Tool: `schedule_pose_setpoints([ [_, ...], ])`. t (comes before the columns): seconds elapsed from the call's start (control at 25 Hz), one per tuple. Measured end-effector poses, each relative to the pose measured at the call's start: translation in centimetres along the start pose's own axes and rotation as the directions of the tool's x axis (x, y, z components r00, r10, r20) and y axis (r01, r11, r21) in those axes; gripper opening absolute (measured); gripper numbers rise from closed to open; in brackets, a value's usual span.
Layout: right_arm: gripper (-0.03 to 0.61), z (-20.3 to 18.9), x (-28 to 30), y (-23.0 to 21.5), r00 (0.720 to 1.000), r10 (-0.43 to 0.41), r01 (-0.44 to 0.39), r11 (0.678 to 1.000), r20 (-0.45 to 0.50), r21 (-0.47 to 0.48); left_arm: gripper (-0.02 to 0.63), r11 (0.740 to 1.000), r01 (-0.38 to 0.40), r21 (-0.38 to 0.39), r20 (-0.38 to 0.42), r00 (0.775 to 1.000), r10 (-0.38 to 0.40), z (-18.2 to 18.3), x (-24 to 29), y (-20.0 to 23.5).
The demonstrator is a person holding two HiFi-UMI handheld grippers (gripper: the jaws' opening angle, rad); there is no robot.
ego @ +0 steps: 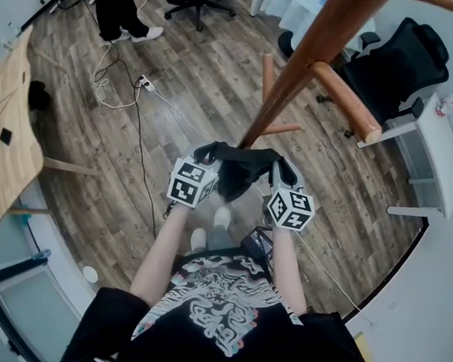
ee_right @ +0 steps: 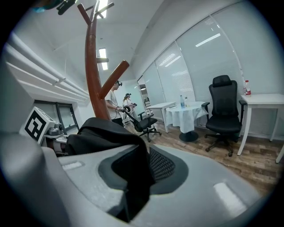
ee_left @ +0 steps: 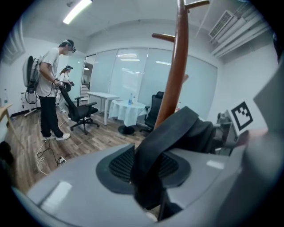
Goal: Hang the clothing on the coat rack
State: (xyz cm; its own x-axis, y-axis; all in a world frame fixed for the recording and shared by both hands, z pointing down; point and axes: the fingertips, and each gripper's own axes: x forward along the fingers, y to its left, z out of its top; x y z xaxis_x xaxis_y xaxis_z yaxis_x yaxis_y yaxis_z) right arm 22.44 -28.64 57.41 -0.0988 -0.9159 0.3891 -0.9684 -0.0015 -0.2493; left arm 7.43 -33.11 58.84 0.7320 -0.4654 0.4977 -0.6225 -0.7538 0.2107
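Observation:
A black garment [ego: 237,168] hangs bunched between my two grippers, just below the brown wooden coat rack pole [ego: 311,62] and its pegs [ego: 349,102]. In the left gripper view the garment [ee_left: 177,128] drapes over the pads of the left gripper [ee_left: 151,166], whose jaws stand slightly apart with a gap showing below the cloth. The rack pole [ee_left: 177,66] rises right behind it. My right gripper [ee_right: 142,168] is shut on a fold of the garment [ee_right: 106,133], with the rack [ee_right: 92,66] to its left. Both show from above as left gripper [ego: 207,153] and right gripper [ego: 281,169].
A black office chair [ego: 403,56] and a white side table [ego: 430,154] stand to the right of the rack. At the far left is a wooden table [ego: 6,130]. Cables [ego: 136,105] run over the wood floor. Another person [ee_left: 49,88] stands further back.

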Motion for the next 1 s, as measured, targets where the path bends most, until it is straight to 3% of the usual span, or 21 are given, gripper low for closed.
schedule_pose_setpoints([
  [1.0,0.063,0.7,-6.1,2.2,0.997,-0.014,0.016,1.000,0.077,-0.020,0.092,0.999,0.024,0.036,0.015,1.000,-0.025,-0.5,-4.2,-3.6],
])
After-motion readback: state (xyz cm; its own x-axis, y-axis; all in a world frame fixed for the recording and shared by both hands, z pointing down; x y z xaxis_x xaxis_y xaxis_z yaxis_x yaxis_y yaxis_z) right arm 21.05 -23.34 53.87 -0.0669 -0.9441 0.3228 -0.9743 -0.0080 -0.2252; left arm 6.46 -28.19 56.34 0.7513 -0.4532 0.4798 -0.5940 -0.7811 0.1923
